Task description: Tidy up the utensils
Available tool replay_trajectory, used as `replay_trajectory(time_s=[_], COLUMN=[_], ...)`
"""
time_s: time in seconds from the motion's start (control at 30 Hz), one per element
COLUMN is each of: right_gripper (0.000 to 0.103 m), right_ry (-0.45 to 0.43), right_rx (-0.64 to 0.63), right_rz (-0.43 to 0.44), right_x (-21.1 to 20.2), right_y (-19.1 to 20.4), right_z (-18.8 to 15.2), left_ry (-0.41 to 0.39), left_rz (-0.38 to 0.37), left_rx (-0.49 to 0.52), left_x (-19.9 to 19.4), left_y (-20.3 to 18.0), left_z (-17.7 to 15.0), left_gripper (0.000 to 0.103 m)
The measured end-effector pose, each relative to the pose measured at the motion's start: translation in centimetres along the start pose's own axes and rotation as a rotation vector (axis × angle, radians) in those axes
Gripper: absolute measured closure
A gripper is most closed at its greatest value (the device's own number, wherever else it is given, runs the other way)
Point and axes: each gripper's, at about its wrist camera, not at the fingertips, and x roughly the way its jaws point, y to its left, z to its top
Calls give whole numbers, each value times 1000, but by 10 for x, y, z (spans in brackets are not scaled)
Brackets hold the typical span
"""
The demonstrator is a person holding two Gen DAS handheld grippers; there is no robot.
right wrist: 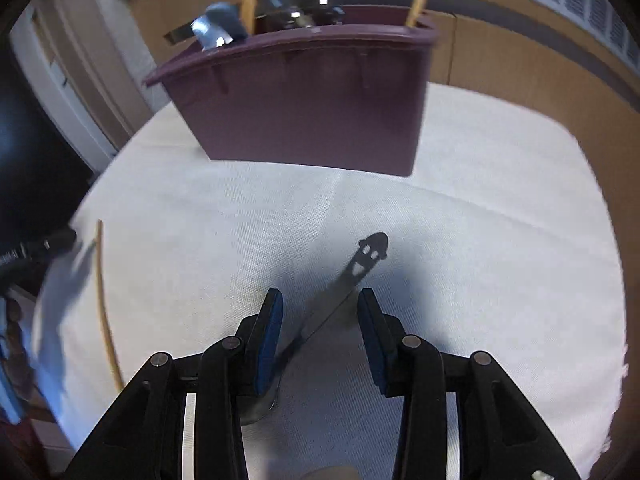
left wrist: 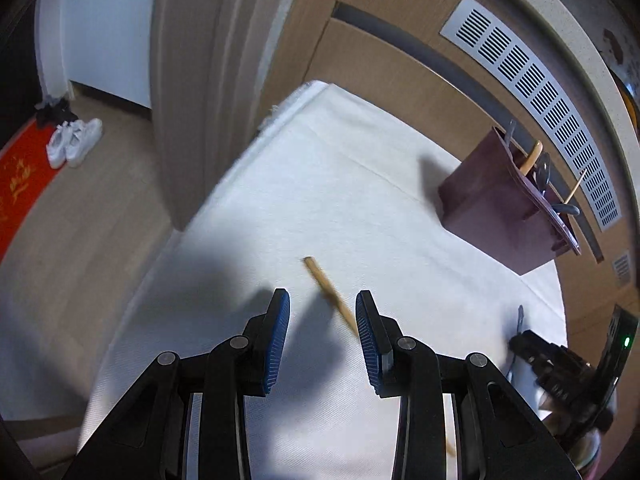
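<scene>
Broadly, a white cloth covers the table and fills most of both views, with wood-grain panelling and a slatted vent behind it. Off the table's edge, on the floor, lie a red mat and a pair of white shoes.

Next in size is the purple plastic bin, standing upright on the cloth at the back. Several utensils already stick out of its top: dark metal handles, a pale wooden one and a thin wooden stick.

Then come the two tools. The left gripper hangs tilted down over the cloth with its blue-padded jaws about half apart and nothing clamped. A wooden chopstick lies flat on the cloth, running diagonally, and passes close under the right-hand pad; whether it touches that pad is unclear because of blur.

The right gripper is likewise tilted down, jaws roughly half open and gripping nothing. A metal utensil lies on the cloth between and below the pads, its handle end cut with a small smiling face, its other end hidden under the left finger. In that view the chopstick shows at the left, well apart from the metal piece.
</scene>
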Motion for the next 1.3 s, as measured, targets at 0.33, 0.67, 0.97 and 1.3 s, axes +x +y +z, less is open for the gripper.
replay_trajectory(time_s=[0.33,0.67,0.97,1.3], right_gripper=[65,43,14,47], right_ry=[-12,-21,23,20], right_rx=[-43,4,-84,-107], right_rz=[-54,14,72,-21], right_x=[-17,-22,-17,-40], right_y=[-26,-33,-11,-32], right_z=[-21,-32,-36,-55], left_ry=[91,174,195,156], left_rz=[-99,-108,-110,14], left_rx=[160,445,561,523], left_x=[52,46,42,28], left_y=[-79,-140,-160,-120], left_z=[5,-40,-61,-53], left_gripper=[68,67,67,67])
